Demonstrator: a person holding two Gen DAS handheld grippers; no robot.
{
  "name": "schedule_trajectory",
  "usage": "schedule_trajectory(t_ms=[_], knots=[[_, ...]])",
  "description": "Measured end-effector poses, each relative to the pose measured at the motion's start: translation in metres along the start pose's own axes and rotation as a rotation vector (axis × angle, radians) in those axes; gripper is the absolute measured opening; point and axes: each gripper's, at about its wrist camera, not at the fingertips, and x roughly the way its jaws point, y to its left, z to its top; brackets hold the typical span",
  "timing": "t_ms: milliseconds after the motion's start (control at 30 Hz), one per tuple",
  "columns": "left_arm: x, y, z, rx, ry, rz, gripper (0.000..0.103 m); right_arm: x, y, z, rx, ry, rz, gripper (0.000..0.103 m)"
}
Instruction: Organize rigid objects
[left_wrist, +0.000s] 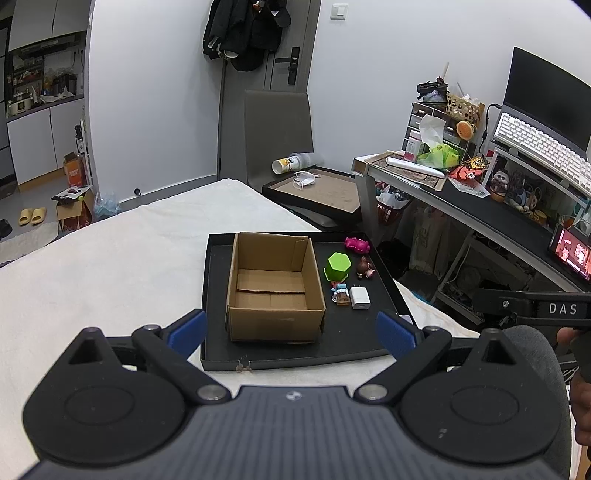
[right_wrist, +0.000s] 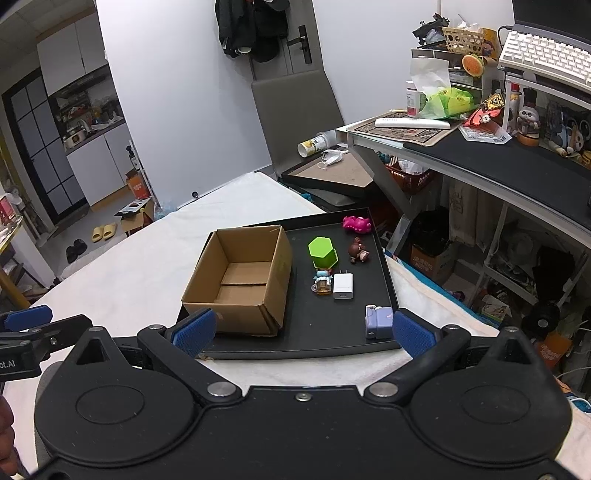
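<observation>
Here both grippers' fingers spread wide, empty: left gripper (left_wrist: 291, 332), right gripper (right_wrist: 303, 330); cardboard box (right_wrist: 240, 277) empty on black tray (right_wrist: 332, 332).

one cardboard box (right_wrist: 240, 280), one black tray (right_wrist: 373, 343), six small objects (right_wrist: 342, 286)

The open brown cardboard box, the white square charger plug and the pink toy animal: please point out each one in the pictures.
Open brown cardboard box (right_wrist: 236, 277): right wrist view, on its inner floor.
White square charger plug (right_wrist: 343, 285): right wrist view, on its flat top face.
Pink toy animal (left_wrist: 357, 245): left wrist view, on its body.
</observation>
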Motion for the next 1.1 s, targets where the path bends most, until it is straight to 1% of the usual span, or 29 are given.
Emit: schedule_trajectory(t_ms=[567, 833, 1100], knots=[[0.001, -0.003, -0.002, 0.004, -0.001, 0.005, 0.098, 0.001, -0.001, 0.000, -0.001, 0.000, -0.006, 0.103], [0.014, -0.002, 0.001, 0.006, 0.018, -0.007, 0.098, 0.008, -0.006, 0.004, 0.007, 0.009, -0.019, 0.103], [0.024, -0.001, 0.009, 0.020, 0.024, -0.007, 0.098, 0.018, -0.005, 0.007, -0.013, 0.019, -0.035, 0.103]])
